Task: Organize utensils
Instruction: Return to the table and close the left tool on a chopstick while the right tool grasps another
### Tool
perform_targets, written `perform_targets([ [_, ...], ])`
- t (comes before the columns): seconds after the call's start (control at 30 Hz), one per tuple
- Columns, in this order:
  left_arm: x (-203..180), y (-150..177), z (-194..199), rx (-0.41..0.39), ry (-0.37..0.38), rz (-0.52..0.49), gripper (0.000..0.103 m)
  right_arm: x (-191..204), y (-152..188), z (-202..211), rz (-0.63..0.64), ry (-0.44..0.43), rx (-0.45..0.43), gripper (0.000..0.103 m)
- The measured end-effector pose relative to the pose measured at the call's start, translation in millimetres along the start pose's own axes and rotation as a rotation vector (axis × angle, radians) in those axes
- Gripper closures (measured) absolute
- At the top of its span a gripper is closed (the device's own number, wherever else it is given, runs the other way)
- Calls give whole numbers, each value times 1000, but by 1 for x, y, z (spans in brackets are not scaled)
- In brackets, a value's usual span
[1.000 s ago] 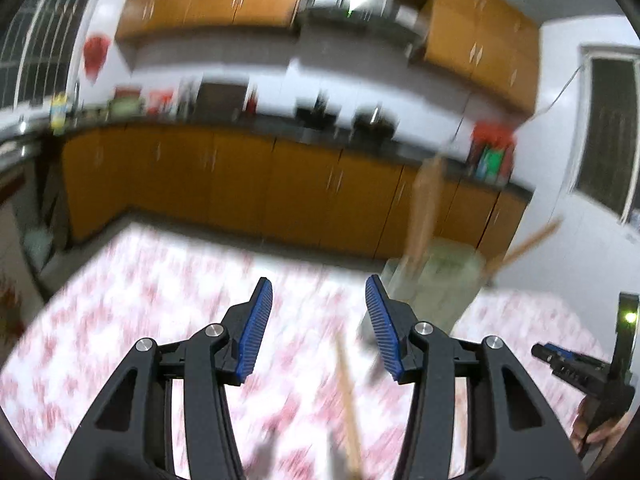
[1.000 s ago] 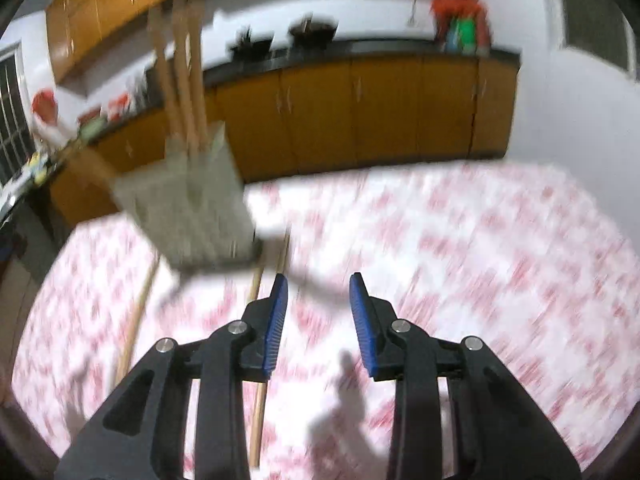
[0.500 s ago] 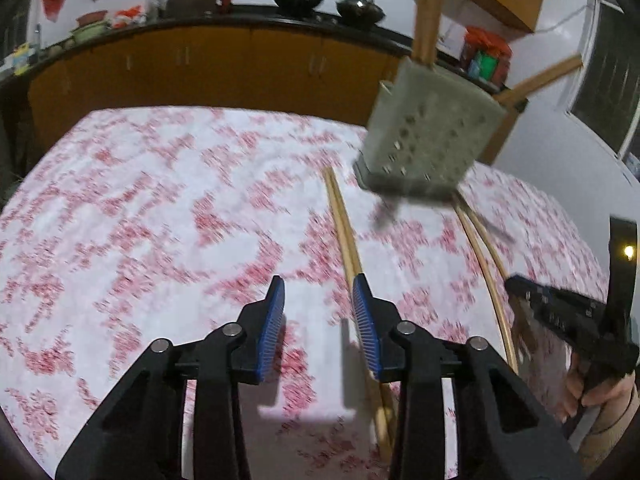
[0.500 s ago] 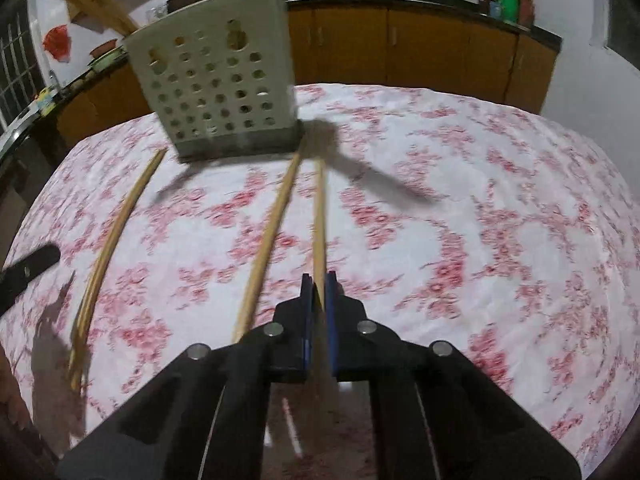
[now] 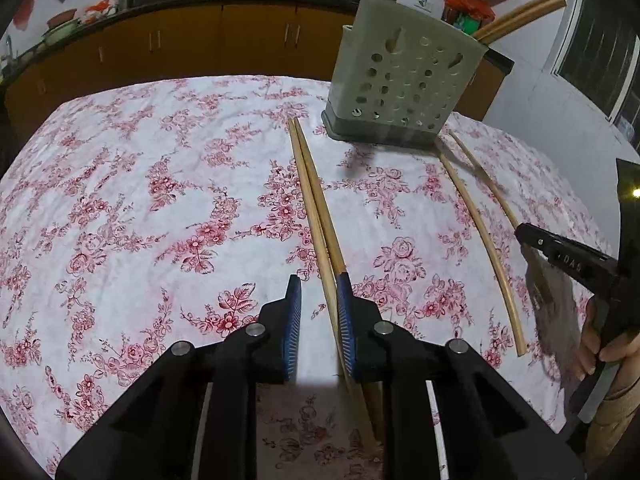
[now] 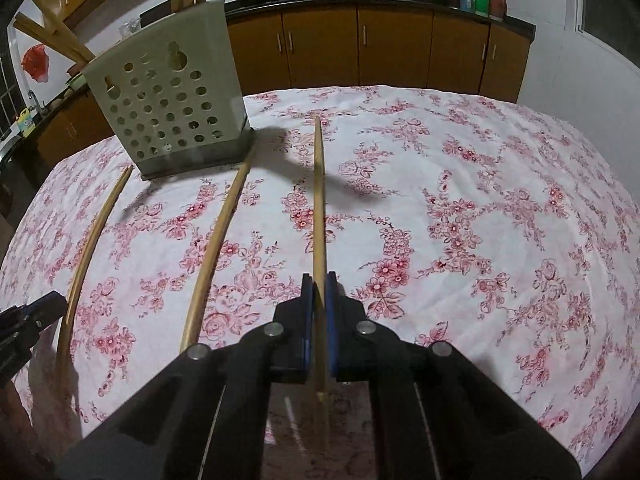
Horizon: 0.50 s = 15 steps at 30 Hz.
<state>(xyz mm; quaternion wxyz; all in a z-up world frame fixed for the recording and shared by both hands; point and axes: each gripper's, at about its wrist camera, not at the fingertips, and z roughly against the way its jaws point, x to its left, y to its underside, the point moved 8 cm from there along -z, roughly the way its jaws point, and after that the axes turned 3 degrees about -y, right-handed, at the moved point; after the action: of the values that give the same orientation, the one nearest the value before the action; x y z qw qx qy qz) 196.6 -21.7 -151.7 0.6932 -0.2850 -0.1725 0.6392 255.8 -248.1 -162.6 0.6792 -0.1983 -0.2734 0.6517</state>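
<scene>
A grey perforated utensil holder (image 5: 404,80) stands at the table's far side with wooden chopsticks sticking out of it; it also shows in the right wrist view (image 6: 168,104). In the left wrist view my left gripper (image 5: 318,292) is open low over the cloth, with a pair of chopsticks (image 5: 312,192) lying between its fingers, against the right pad. My right gripper (image 6: 319,292) is shut on a single chopstick (image 6: 319,200) that lies flat on the cloth. Two more chopsticks (image 6: 216,236) (image 6: 90,240) lie to its left.
The table has a white cloth with red flowers (image 5: 160,200). Orange kitchen cabinets (image 6: 360,40) run behind the table. In the left wrist view the right gripper (image 5: 576,264) shows at the right edge, beside two loose chopsticks (image 5: 480,232).
Both grippers came down from a raised, blurred position to the table. The right gripper closed on one chopstick. The left gripper narrowed around the chopstick pair.
</scene>
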Motion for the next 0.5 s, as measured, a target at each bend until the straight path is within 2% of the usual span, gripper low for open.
perform_targets([
  [0.23, 2, -2, -3, 6, -61, -18, 84, -2, 2, 3, 14, 34, -3, 95],
  [0.27, 2, -3, -4, 5, -68, -23, 84, -1, 2, 3, 18, 32, -4, 91],
  [0.33, 0, -4, -5, 4, -75, -27, 85, 5, 3, 3, 30, 22, -5, 91],
  [0.4, 0, -6, -6, 1, -87, -34, 91, 13, 4, 3, 50, 9, -5, 91],
  [0.5, 6, -11, -10, 0, -91, -32, 95, 26, 6, 2, 83, -16, -2, 93],
])
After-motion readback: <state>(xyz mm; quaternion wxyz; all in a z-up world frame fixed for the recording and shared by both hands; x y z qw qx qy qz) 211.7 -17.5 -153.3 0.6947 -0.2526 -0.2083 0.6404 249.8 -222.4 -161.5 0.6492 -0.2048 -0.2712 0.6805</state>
